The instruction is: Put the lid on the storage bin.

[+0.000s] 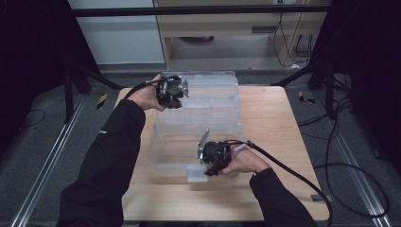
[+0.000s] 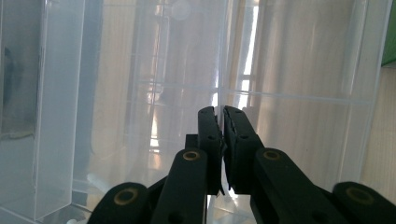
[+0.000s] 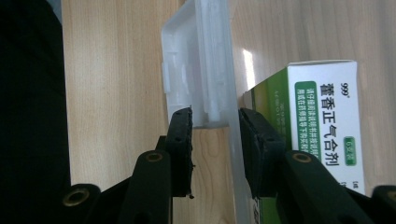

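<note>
A clear plastic storage box [image 1: 158,151] stands on the wooden table [image 1: 276,142], with its clear rear panel [image 1: 213,90] rising behind it. My left gripper [image 1: 177,93] is at that panel's left end. Its jaws [image 2: 219,114] are shut on a thin clear edge [image 2: 218,70] that runs up from between them. My right gripper [image 1: 208,168] is at the box's near wall. There the right gripper [image 3: 215,114] is shut on a white translucent latch [image 3: 201,70] and the clear wall beside it. A green and white medicine carton [image 3: 327,107] lies behind that wall.
Black cables [image 1: 340,175] trail over the table's right edge onto the floor. Tripod legs [image 1: 94,75] stand at the far left and far right. A wooden cabinet [image 1: 227,28] is behind the table. Bare tabletop lies right of the box.
</note>
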### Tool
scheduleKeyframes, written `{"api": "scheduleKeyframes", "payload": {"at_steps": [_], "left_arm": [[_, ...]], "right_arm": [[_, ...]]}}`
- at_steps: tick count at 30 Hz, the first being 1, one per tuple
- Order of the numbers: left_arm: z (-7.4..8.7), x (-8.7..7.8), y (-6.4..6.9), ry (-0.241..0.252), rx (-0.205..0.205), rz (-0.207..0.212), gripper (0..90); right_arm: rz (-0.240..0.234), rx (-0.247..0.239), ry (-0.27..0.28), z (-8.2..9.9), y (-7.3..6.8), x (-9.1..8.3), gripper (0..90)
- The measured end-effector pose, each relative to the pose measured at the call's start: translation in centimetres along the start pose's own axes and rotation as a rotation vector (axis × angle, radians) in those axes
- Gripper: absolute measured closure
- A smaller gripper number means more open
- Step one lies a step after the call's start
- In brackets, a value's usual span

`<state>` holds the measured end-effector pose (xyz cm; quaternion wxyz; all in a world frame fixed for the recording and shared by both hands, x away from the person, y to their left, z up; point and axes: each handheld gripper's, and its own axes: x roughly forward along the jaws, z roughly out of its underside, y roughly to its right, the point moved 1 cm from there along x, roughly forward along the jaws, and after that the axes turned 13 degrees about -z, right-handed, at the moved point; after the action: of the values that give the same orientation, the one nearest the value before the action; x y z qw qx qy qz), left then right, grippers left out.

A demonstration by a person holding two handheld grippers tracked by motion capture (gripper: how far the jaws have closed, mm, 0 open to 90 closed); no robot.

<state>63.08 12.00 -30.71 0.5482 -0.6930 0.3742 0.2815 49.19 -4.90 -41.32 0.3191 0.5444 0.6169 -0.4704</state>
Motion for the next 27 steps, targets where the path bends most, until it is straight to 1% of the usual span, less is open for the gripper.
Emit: {"api": "scheduleKeyframes", "payload": {"at_steps": [3, 4, 7, 9, 11, 13, 16, 17, 19, 20, 21, 23, 25, 27], "left_arm": [[-0.2, -0.1, 0.1, -0.014, 0.009, -0.001, 86.5], [-0.3, -0.1, 0.2, -0.024, 0.02, -0.006, 86.8], [-0.4, -0.2, 0.2, -0.03, 0.023, -0.006, 87.1], [-0.5, -0.3, 0.3, -0.037, 0.037, -0.01, 87.2], [-0.6, -0.4, 0.4, -0.036, 0.032, -0.016, 87.4], [-0.8, -0.5, 0.6, -0.047, 0.046, -0.023, 87.5], [-0.9, -0.6, 0.7, -0.048, 0.046, -0.027, 87.8], [-0.9, -0.7, 0.8, -0.039, 0.037, -0.029, 87.8], [-1.0, -0.8, 0.9, -0.041, 0.04, -0.029, 87.9], [-1.0, -0.9, 0.9, -0.046, 0.048, -0.029, 87.9], [-1.0, -1.1, 1.1, -0.043, 0.045, -0.032, 88.0], [-1.0, -1.3, 1.3, -0.035, 0.036, -0.034, 88.0], [-1.1, -1.4, 1.4, -0.037, 0.038, -0.033, 88.1], [-1.2, -1.8, 1.7, -0.045, 0.049, -0.035, 88.2]], "right_arm": [[-0.001, 0.004, 0.003, 0.0, 0.0, 0.0, 66.3], [-0.001, 0.008, 0.003, 0.0, 0.0, 0.0, 66.3], [0.005, 0.008, 0.005, 0.0, -0.1, 0.0, 66.3], [0.006, 0.01, 0.006, 0.0, -0.1, 0.0, 66.4], [0.006, 0.013, 0.007, 0.0, -0.1, 0.1, 66.4], [0.011, 0.013, 0.009, 0.0, -0.1, 0.1, 66.5], [0.013, 0.013, 0.008, 0.0, -0.2, 0.1, 66.6], [0.016, 0.022, 0.011, 0.0, -0.2, 0.1, 66.6], [0.019, 0.027, 0.016, 0.0, -0.2, 0.1, 66.7], [0.019, 0.027, 0.016, 0.0, -0.2, 0.1, 66.7], [0.021, 0.039, 0.023, 0.0, -0.3, 0.1, 66.7], [0.025, 0.036, 0.025, 0.0, -0.3, 0.2, 66.8], [0.028, 0.037, 0.024, 0.0, -0.3, 0.2, 66.8], [0.032, 0.044, 0.023, 0.0, -0.4, 0.2, 66.8]]}}
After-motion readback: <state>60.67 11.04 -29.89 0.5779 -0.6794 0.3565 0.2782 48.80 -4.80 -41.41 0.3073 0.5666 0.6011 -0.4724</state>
